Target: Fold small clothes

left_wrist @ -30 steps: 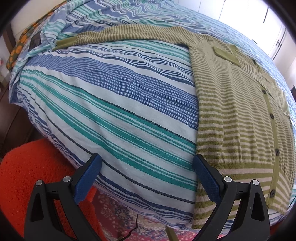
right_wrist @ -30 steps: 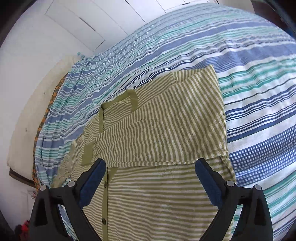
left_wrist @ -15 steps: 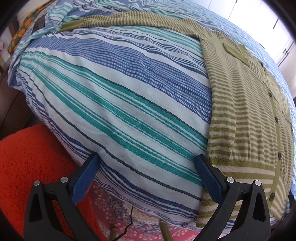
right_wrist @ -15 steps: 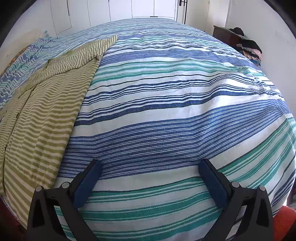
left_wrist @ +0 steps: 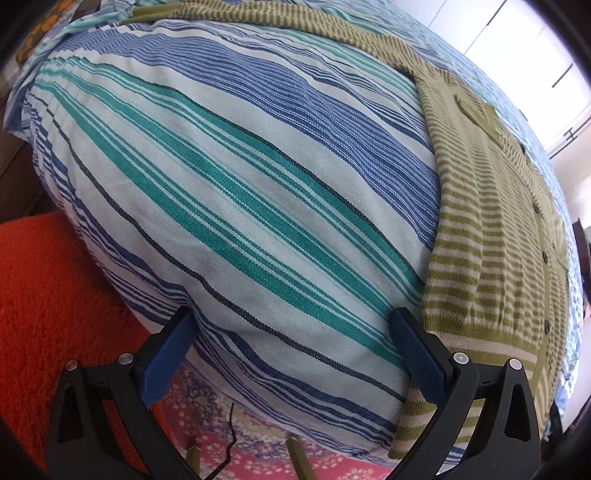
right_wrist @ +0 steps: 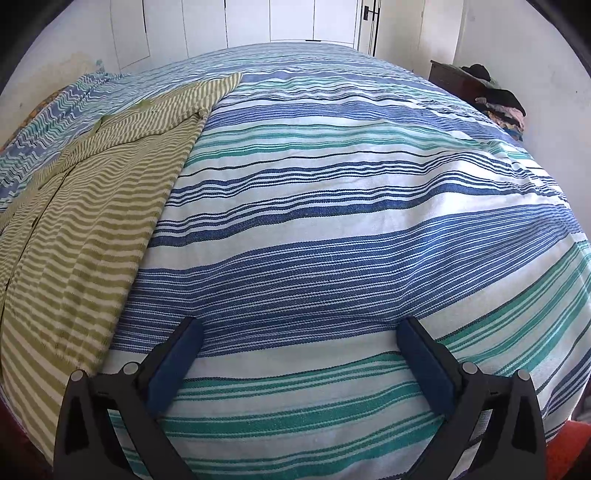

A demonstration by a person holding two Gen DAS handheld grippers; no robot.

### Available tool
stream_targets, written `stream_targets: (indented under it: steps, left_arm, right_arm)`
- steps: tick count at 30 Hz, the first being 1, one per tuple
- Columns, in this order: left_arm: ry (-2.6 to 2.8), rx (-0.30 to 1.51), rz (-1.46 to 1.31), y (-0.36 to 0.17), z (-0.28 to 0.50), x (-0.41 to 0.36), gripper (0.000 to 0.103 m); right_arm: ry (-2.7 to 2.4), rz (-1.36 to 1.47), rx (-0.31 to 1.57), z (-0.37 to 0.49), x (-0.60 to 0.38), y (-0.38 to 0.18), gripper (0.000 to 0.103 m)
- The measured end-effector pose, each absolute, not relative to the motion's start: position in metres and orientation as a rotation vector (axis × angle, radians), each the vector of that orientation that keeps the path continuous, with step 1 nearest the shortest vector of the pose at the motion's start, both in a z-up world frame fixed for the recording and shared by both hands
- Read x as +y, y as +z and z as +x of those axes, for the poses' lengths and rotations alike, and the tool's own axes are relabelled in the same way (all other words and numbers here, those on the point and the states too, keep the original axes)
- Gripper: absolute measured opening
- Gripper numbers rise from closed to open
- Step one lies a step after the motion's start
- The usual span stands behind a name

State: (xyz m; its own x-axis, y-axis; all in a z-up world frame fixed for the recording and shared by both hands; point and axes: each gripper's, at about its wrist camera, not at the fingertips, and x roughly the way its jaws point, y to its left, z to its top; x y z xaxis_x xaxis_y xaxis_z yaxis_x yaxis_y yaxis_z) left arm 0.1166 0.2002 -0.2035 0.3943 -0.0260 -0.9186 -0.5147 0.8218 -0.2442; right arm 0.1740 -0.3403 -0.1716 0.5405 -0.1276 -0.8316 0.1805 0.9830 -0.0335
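Note:
A green and cream striped cardigan (left_wrist: 495,221) with dark buttons lies flat on the striped bedspread (left_wrist: 240,192), one sleeve stretched out along the far edge. My left gripper (left_wrist: 291,325) hangs open over the bed's near edge, just left of the cardigan's hem, nothing between its blue pads. In the right wrist view the cardigan (right_wrist: 85,229) lies at the left, its other sleeve folded across the body. My right gripper (right_wrist: 299,332) stands wide open over bare bedspread (right_wrist: 351,221), to the right of the garment and apart from it.
An orange rug (left_wrist: 48,295) and a patterned pink carpet (left_wrist: 258,443) lie on the floor below the bed's edge. A dark wooden cabinet with a heap of clothes (right_wrist: 495,96) stands at the far right. White wardrobe doors (right_wrist: 295,22) line the far wall.
My right gripper swung from above the folded cardigan to the bare bedspread on its right. My left gripper sank a little toward the bed's edge and rolled slightly.

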Motion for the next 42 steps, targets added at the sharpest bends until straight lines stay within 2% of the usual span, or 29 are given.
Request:
stream_targets:
  steps: [6, 22, 30, 33, 36, 42]
  left_arm:
    - [0.289, 1.177, -0.625, -0.205, 0.116, 0.211, 0.103]
    - [0.32, 0.985, -0.38, -0.159, 0.118, 0.192, 0.102]
    - [0.285, 0.999, -0.358, -0.153, 0.126, 0.187, 0.102]
    - [0.244, 0.969, -0.476, -0.136, 0.135, 0.209, 0.102]
    - [0.262, 0.885, -0.698, -0.124, 0.159, 0.273, 0.102]
    - [0.344, 0.654, -1.194, -0.151, 0.204, 0.42, 0.101]
  right_arm:
    - [-0.191, 0.053, 0.983, 0.173, -0.338, -0.173, 0.103]
    - [-0.197, 0.062, 0.979, 0.173, -0.339, -0.174, 0.103]
    - [-0.197, 0.061, 0.977, 0.173, -0.339, -0.174, 0.103]
    - [-0.196, 0.062, 0.978, 0.173, -0.339, -0.174, 0.103]
    - [-0.196, 0.061, 0.977, 0.174, -0.339, -0.174, 0.103]
    - [-0.197, 0.061, 0.978, 0.174, -0.339, -0.175, 0.103]
